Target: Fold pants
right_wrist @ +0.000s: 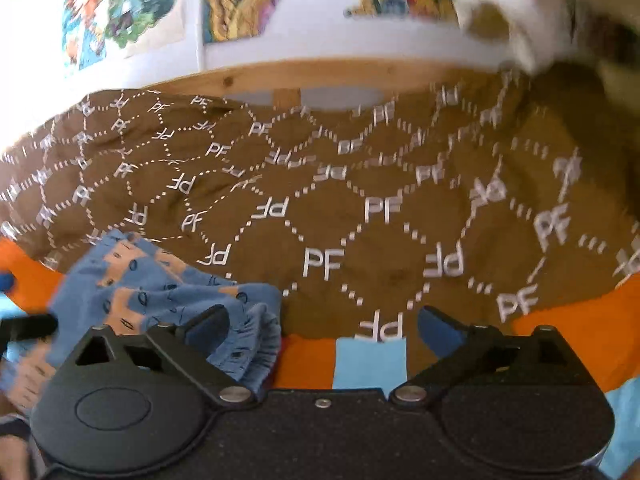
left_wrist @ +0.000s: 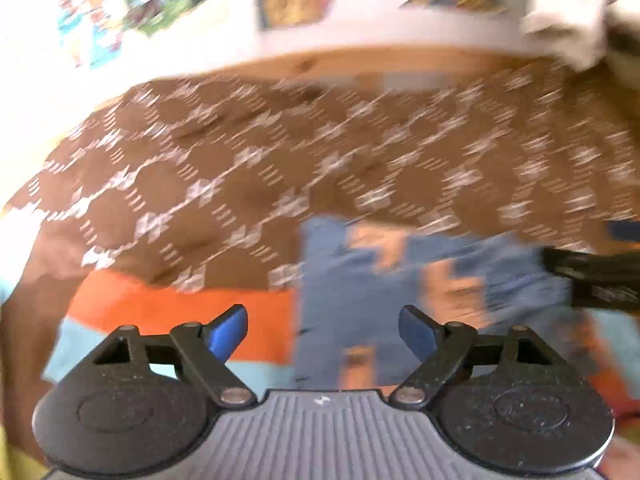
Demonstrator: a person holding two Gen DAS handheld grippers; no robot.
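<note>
Pants (left_wrist: 352, 280) (blue, with orange print) lie crumpled between the left gripper (left_wrist: 323, 328) and right gripper (right_wrist: 323, 330), both jaws spread and pinching nothing.

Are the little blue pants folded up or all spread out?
Folded, loosely: the blue pants lie as a small, bunched bundle with layered edges on the brown blanket, not spread flat. Neither gripper holds them.

Brown blanket (right_wrist: 360, 208) bunched ahead, blue pants (right_wrist: 160, 280) heaped left, wooden rail (right_wrist: 320, 76) behind
</note>
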